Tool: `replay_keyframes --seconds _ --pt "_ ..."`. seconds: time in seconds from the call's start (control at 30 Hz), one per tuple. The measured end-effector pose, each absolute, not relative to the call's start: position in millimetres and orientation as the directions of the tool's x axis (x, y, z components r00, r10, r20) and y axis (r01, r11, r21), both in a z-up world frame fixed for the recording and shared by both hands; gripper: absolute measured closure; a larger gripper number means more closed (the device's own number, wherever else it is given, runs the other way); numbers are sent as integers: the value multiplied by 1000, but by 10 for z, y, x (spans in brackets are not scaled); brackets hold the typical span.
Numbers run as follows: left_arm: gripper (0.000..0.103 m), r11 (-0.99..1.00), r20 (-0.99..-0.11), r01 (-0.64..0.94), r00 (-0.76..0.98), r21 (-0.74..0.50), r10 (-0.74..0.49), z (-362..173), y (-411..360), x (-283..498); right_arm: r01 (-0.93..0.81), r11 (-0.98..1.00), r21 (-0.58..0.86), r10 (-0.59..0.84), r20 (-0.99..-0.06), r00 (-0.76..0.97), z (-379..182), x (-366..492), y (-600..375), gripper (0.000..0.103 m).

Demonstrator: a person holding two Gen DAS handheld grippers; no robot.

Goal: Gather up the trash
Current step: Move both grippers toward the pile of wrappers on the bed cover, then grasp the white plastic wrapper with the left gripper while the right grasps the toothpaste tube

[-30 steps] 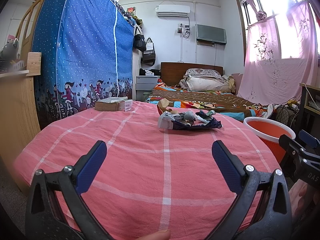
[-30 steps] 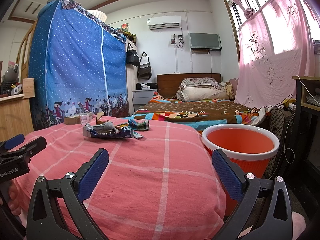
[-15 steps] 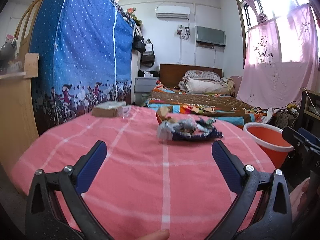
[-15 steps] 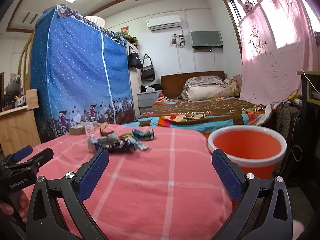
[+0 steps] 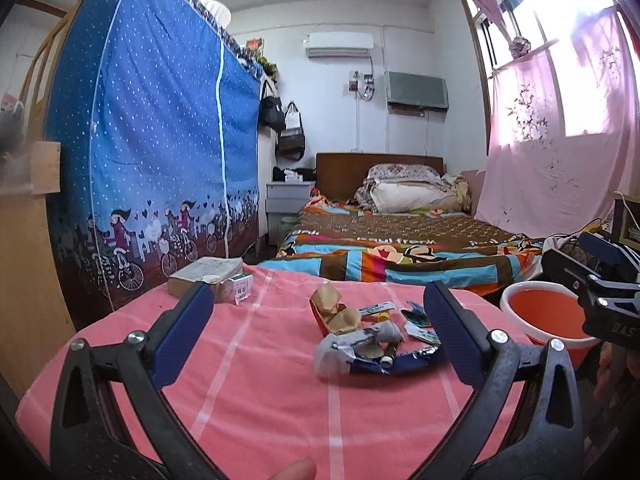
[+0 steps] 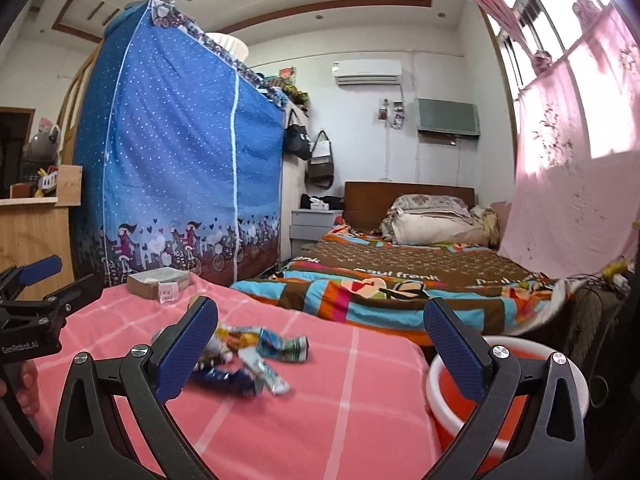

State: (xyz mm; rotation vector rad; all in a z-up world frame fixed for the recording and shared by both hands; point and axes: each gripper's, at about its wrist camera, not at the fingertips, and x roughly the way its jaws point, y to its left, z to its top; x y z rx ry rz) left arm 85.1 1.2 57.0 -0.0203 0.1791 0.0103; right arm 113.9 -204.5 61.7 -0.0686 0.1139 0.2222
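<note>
Between the blue pads of the left tool (image 5: 318,322), whose jaws stood wide apart and held nothing, the trash pile (image 5: 366,340) lay just ahead at about one o'clock on the pink checked table (image 5: 248,380). The heap ran crosswise, its long axis from nine to three o'clock, with a grey crumpled wrapper at the near left end and a dark blue one trailing right, partly behind the right pad. The right tool (image 6: 320,338) was likewise spread and empty; from it the same trash pile (image 6: 248,360) sat at roughly eleven o'clock, close by its left pad, blurred. Both tools looked near it, the left one more squarely lined up, I judged. At three o'clock of the pile, beyond the table's right edge, stood the orange bucket (image 5: 544,314), its mouth open and below table height. A cardboard box (image 5: 206,274) rested well apart at ten o'clock. Bare cloth surrounded the heap, leaving free room to approach.
</note>
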Motion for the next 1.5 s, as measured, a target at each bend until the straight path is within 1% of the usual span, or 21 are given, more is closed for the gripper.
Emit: replay_keyframes --seconds 0.1,0.17,0.23,0.3,0.33,0.4,0.43,0.5,0.53,0.6,0.67,0.73,0.77,0.8,0.9,1.07,1.2,1.3,1.5 --pt "0 999 -239 -42 971 -32 33 531 65 1042 -244 967 -70 232 -152 961 576 1388 -2014 0" --pt "1 997 -287 -34 958 -62 15 478 98 1162 -261 963 -74 244 -177 953 535 1518 -2004 0" --pt "5 997 -325 -31 946 -73 5 435 107 1239 -277 958 -74 257 -207 944 481 1625 -2013 0" --pt "13 997 -357 -21 934 -70 -6 404 83 1299 -297 952 -74 272 -245 931 398 1716 -1984 4" --pt "15 997 -373 -13 928 -71 -14 390 69 1327 -298 951 -76 270 -260 927 375 1749 -1984 9" --pt "23 996 -406 11 913 -87 -46 358 37 1376 -311 948 -71 275 -310 910 299 1833 -1967 27" --pt "25 995 -422 22 904 -99 -62 342 28 1401 -317 946 -66 276 -345 897 255 1886 -1952 29" --pt "32 989 -465 43 879 -140 -104 291 9 1469 -332 942 -51 283 -414 865 188 1983 -1935 41" --pt "34 984 -490 50 862 -169 -128 252 6 1504 -338 940 -43 288 -430 855 165 2016 -1938 43" --pt "47 976 -529 50 834 -212 -158 179 -11 1557 -359 933 -20 307 -473 826 117 2064 -1932 50" --pt "55 972 -568 46 805 -231 -174 108 -49 1615 -386 923 0 334 -502 798 63 2084 -1926 55" --pt "60 969 -603 35 777 -243 -179 42 -81 1665 -410 912 4 349 -531 772 13 2097 -1898 59" --pt "65 965 -614 33 766 -259 -191 16 -86 1676 -423 906 2 355 -547 758 -13 2095 -1880 63" --pt "68 963 -619 30 760 -269 -197 2 -77 1685 -437 899 2 363 -562 743 -40 2090 -1862 64" --pt "72 957 -625 23 753 -288 -206 -33 -90 1710 -464 886 -4 374 -587 719 -93 2082 -1806 67" --pt "75 940 -646 11 723 -342 -244 -72 -68 1809 -486 874 11 388 -616 685 -146 2126 -1769 67" --pt "82 937 -642 16 725 -348 -251 -64 -69 1819 -493 868 52 412 -629 659 -165 2178 -1796 69" --pt "85 936 -633 26 730 -351 -258 -41 -80 1804 -507 858 85 438 -638 634 -179 2206 -1808 75" --pt "89 940 -613 40 749 -338 -252 26 -85 1734 -521 850 82 447 -635 630 -174 2161 -1784 79"
